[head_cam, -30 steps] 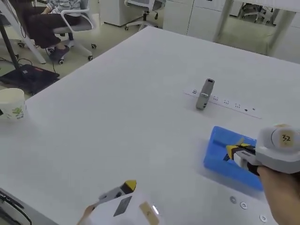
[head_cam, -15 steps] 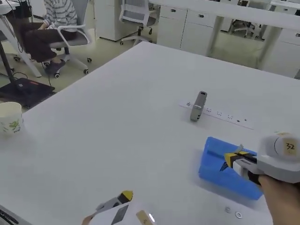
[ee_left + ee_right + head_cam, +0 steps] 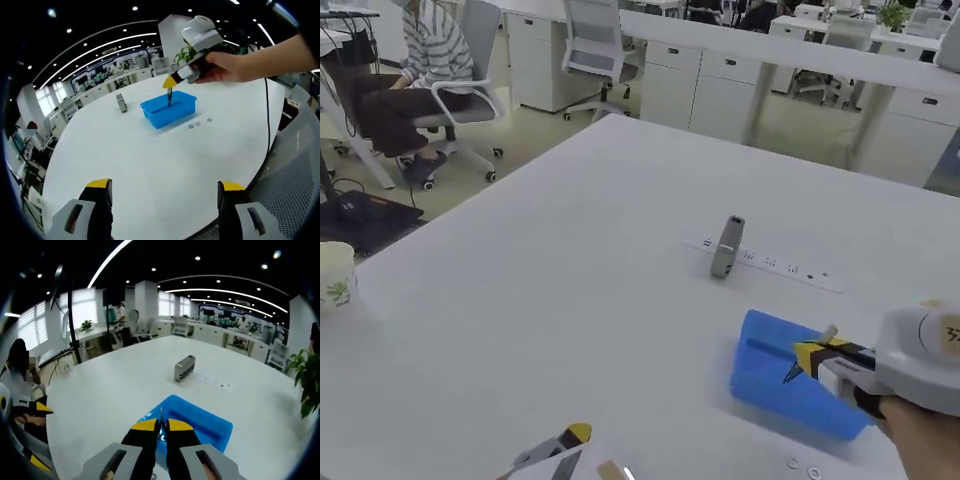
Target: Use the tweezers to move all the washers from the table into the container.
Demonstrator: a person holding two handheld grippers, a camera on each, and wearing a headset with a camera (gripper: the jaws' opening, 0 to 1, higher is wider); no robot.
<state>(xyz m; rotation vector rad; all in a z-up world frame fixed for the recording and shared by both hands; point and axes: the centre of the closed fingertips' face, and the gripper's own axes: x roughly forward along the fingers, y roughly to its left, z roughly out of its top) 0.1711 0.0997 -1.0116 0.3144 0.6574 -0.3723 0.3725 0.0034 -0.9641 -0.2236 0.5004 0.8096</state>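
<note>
Over the blue container [image 3: 765, 385], the right claw [image 3: 161, 426] is pinched almost closed on the tweezers [image 3: 169, 98]. Its two yellow-tipped jaws leave only a slit for the thin metal between them. From the left gripper view the tweezers hang down out of the claw with their points inside the container, near its middle. Whether they carry anything is too small to tell. I count one container and one pair of tweezers.

Three washers [image 3: 198, 123] lie in a short row on the white table [image 3: 570, 280]. They sit just outside the container, on the side behind the claw and below the hand [image 3: 225, 67] that holds it. The head view catches two of them at its lower edge.

Well apart from that claw, toward the near edge of the table, the left claw [image 3: 165, 186] stands wide open, holding nothing and touching nothing.

Beyond the right claw's tips, past the container, one grey block [image 3: 725, 245] sits at the end of a socket strip [image 3: 790, 268] in the tabletop. Far off on the left claw's side, one paper cup [image 3: 332, 275] stands near the table's edge.
</note>
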